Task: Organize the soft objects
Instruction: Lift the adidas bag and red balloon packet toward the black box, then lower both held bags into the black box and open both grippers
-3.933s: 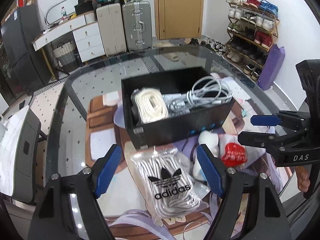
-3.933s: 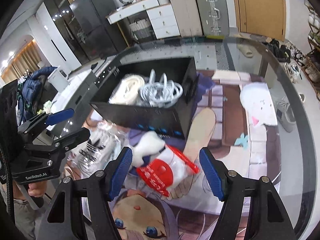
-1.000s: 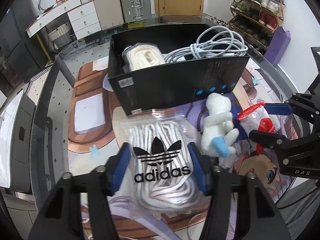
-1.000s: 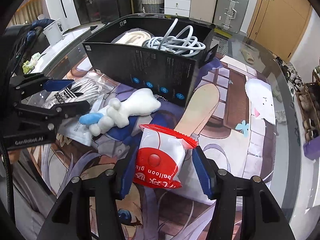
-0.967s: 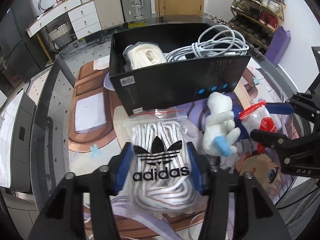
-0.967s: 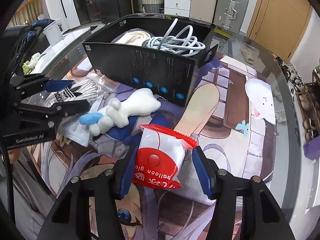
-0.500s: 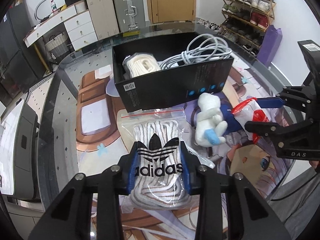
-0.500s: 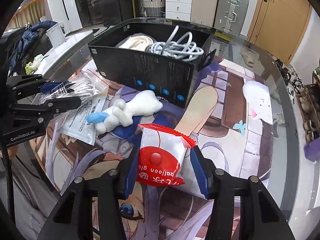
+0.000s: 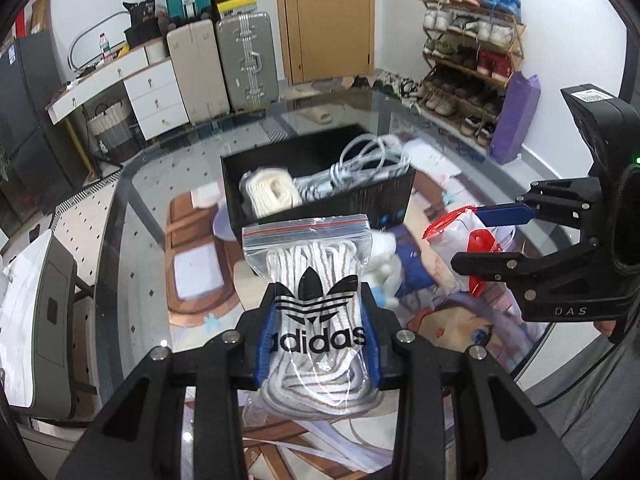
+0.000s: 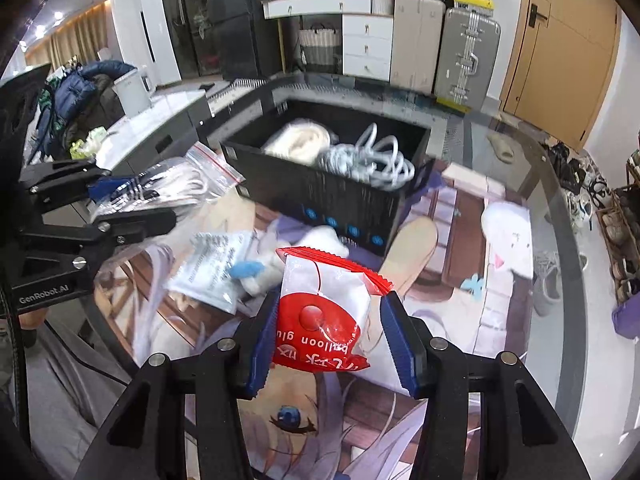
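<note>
L wrist view: left gripper pinches clear zip bag of white laces w/ adidas logo, held off the mat, in front of black box. R wrist view: right gripper pinches red/white balloon packet, crinkly foil, also lifted. Only R view shows the flat printed plastic pouch on the mat beside white plush toy w/ blue tip; in L view the lace bag hides most of the plush. Box is open-topped, rigid, holds cream rope coil and grey cable bundle. Box sits on glass table w/ printed anime mat. Suitcases, shoe rack behind.
</note>
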